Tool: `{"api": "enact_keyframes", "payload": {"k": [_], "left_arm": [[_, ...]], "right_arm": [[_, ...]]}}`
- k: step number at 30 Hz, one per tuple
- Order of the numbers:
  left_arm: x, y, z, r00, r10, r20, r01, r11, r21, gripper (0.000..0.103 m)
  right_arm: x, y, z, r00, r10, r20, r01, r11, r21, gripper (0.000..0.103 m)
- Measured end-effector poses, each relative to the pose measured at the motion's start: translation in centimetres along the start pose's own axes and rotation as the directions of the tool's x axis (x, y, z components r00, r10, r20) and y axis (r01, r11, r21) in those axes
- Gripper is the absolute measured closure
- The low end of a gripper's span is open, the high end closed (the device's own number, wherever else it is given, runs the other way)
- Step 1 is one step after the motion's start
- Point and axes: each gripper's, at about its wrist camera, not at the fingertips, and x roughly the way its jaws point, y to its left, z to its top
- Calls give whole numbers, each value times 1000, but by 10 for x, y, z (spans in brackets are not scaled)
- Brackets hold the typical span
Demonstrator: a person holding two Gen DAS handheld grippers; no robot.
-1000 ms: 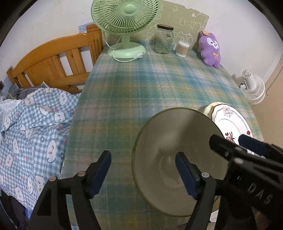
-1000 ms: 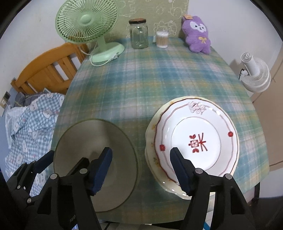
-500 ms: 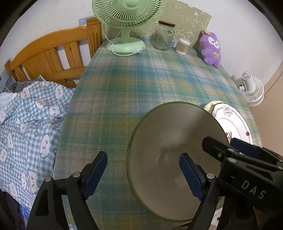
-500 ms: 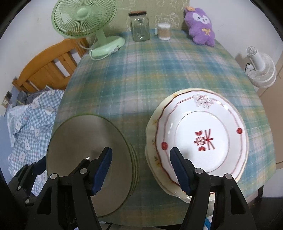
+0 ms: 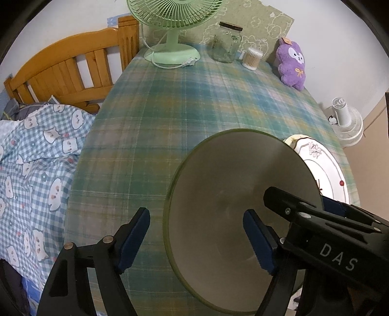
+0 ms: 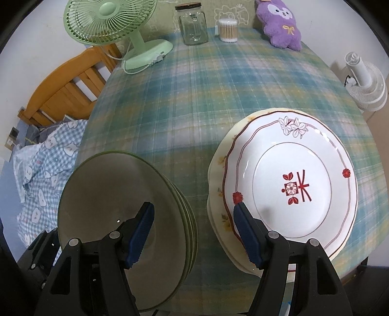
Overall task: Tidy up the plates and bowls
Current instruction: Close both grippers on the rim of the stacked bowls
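Plates and bowls, current holdings on the plaid-clothed table (image 6: 218,92):

1. Green glass plates (image 6: 121,218), lower left of the right wrist view. Several rims show at the stack's right edge, so this is a nested pile. In the left wrist view it fills the lower centre (image 5: 243,179).
2. White patterned plate (image 6: 291,179), red motif at centre, lower right of the right wrist view. It rests on a cream floral plate (image 6: 218,194) whose rim shows beneath it on the left.

Left gripper (image 5: 197,240): jaws closing, spread on either side of the green stack's left rim; the pads do not appear to press on it yet.
Right gripper (image 6: 192,235): fingers spread, hanging over the gap between the two piles, one finger (image 6: 248,233) over the white plate's left edge. Nothing held.

Other items, upper edge of both views: green desk fan (image 6: 109,21), glass jar (image 6: 193,24), cotton swab tub (image 6: 227,30), purple plush (image 6: 282,21). White floor fan (image 6: 364,80) at far right, off the table.

Status, judged: sorting by type looks largely done, with two tidy piles. No bowl is clearly identifiable. Remaining work is probably squaring or repositioning the stacks.
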Motion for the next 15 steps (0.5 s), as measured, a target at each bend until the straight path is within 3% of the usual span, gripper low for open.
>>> {"api": "enact_keyframes", "payload": {"k": [3, 7, 15], "left_arm": [[1, 0, 1, 1000, 8, 2, -8, 1000, -6, 29], [1, 0, 2, 1000, 16, -2, -16, 1000, -1, 37], [6, -1, 0, 999, 14, -32, -14, 1000, 14, 56]], "right_arm": [[-1, 2, 1, 1000, 11, 7, -11, 1000, -3, 34], [-2, 8, 1, 1000, 25, 5, -25, 1000, -17, 46], [13, 5, -3, 997, 61, -56, -59, 998, 27, 61]]}}
